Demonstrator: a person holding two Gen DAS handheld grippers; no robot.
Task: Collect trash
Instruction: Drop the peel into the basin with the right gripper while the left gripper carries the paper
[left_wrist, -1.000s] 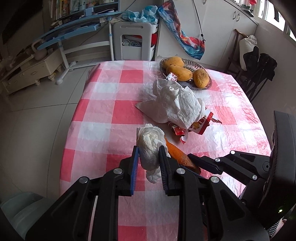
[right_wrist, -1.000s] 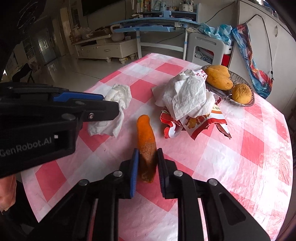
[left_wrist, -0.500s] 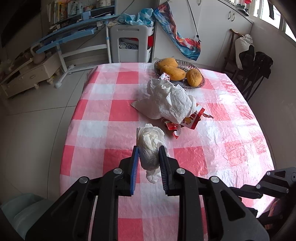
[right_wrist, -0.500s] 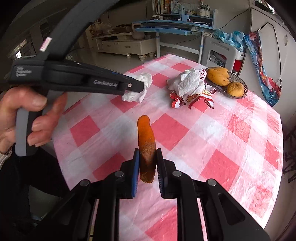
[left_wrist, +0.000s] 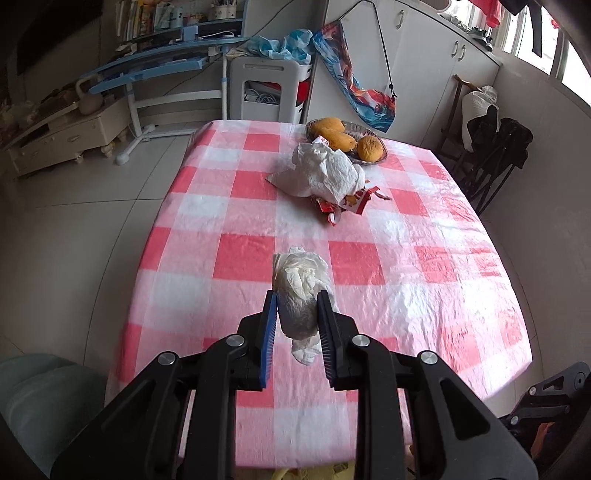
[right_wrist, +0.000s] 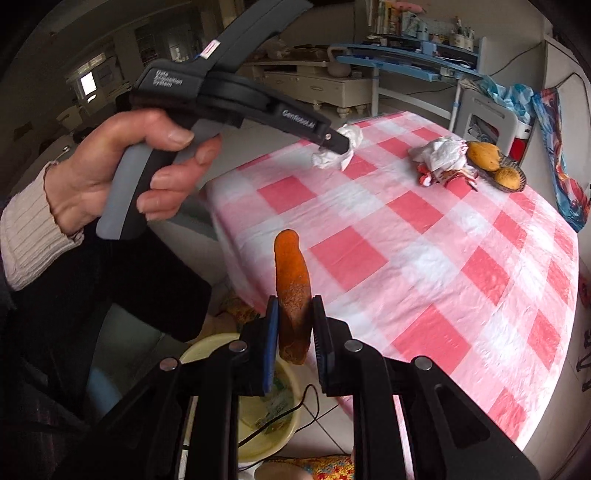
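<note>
My left gripper (left_wrist: 296, 308) is shut on a crumpled white tissue (left_wrist: 300, 291), held above the near part of the pink checked table (left_wrist: 424, 258). From the right wrist view the same left gripper (right_wrist: 334, 142) shows at the upper left in a person's hand (right_wrist: 110, 177), the tissue (right_wrist: 338, 151) hanging from its tip. My right gripper (right_wrist: 294, 315) is shut on an orange peel strip (right_wrist: 291, 284), lifted off the table near its front corner. A pile of white paper and a red wrapper (left_wrist: 325, 177) lies further back on the table.
A basket of mangoes (left_wrist: 345, 138) stands at the table's far edge. Below the right gripper, on the floor by the table corner, sits a pale yellow bin (right_wrist: 258, 424) with scraps inside. A white cabinet (left_wrist: 269, 88) and a blue desk (left_wrist: 147, 66) stand behind the table.
Both grippers have pulled back from the table middle toward its near edge, each keeping its load. The right one has swung out past the corner, bringing the yellow bin into view.
</note>
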